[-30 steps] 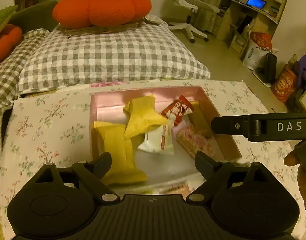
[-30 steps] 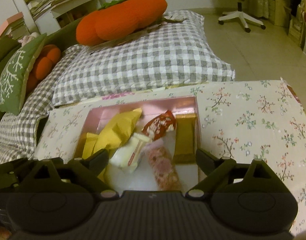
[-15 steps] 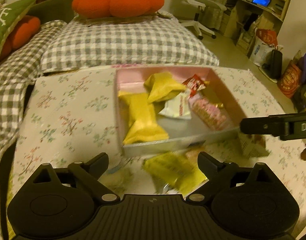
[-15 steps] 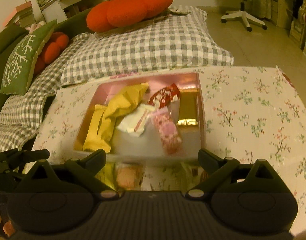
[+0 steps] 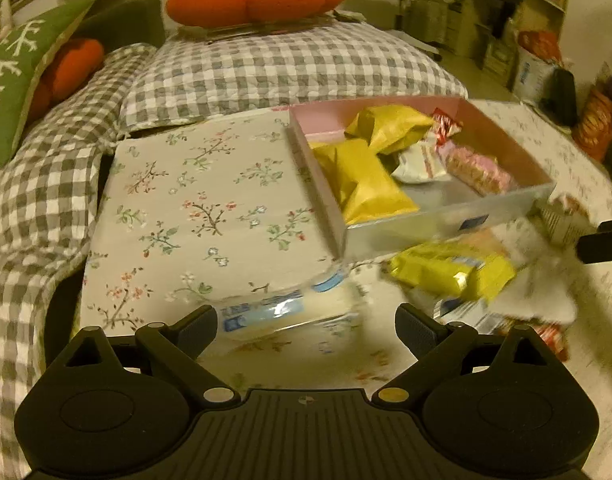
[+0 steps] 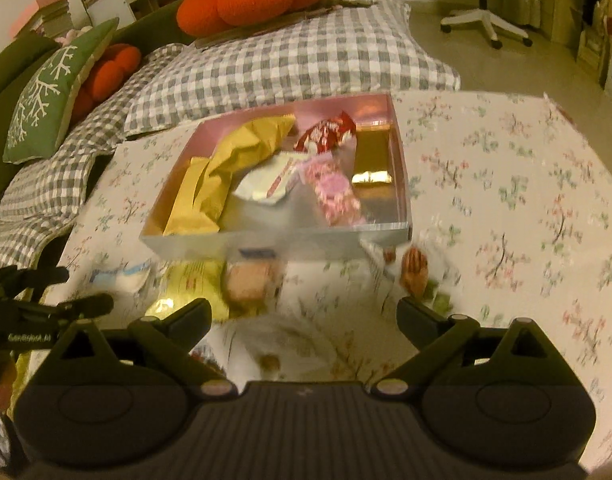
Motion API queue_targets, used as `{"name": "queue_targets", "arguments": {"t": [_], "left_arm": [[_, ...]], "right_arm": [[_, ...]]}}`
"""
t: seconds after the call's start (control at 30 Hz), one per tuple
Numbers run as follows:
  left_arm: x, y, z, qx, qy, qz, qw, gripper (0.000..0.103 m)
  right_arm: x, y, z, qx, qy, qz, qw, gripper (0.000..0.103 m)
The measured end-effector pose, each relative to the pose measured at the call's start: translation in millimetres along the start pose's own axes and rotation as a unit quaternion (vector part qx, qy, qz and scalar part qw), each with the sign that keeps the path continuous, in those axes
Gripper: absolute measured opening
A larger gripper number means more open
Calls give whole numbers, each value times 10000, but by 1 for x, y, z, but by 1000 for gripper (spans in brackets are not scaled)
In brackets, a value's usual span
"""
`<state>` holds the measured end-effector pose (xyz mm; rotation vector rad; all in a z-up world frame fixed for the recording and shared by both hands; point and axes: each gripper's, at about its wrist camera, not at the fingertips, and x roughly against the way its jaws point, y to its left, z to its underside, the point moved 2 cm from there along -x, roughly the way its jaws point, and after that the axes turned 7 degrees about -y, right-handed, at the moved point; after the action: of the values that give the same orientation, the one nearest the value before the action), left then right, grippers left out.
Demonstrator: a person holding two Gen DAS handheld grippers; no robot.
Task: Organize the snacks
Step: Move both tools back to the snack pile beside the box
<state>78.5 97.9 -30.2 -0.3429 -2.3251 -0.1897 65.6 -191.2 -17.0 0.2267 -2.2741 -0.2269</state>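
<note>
Both tools spread wide, empty: left tool (image 5: 306, 320), right tool (image 6: 304, 316). Loose yellow crinkly foil snack packet (image 5: 450, 270) lies on the floral-cloth table (image 5: 194, 208), just before the pink-lined open box (image 5: 446, 232). Probably light, soft, slippery; I'd pinch the sealed end.

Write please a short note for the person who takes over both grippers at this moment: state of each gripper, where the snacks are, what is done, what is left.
Left gripper: open, holds nothing, above a clear packet with blue print.
Right gripper: open, holds nothing, above the loose snacks.
Box: on the flowered cloth, already holds yellow bags, a red packet, a white packet, a pink packet and a gold bar.
Left to do: a yellow packet and several blurred packets lie on the cloth in front of the box; move them in.
</note>
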Motion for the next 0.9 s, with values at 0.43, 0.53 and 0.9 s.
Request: {"name": "queue_targets", "arguments": {"t": [0.43, 0.53, 0.9], "left_arm": [[-35, 1, 6, -1396, 94, 562, 9886, 94], [-39, -4, 4, -1477, 186, 688, 9865, 87], [-27, -18, 12, -1065, 272, 605, 9921, 47]], "right_arm": [[-9, 18, 18, 245, 205, -272, 9991, 95], [-15, 26, 19, 366, 245, -308, 9986, 94], [-31, 21, 20, 368, 210, -144, 9990, 83]]}}
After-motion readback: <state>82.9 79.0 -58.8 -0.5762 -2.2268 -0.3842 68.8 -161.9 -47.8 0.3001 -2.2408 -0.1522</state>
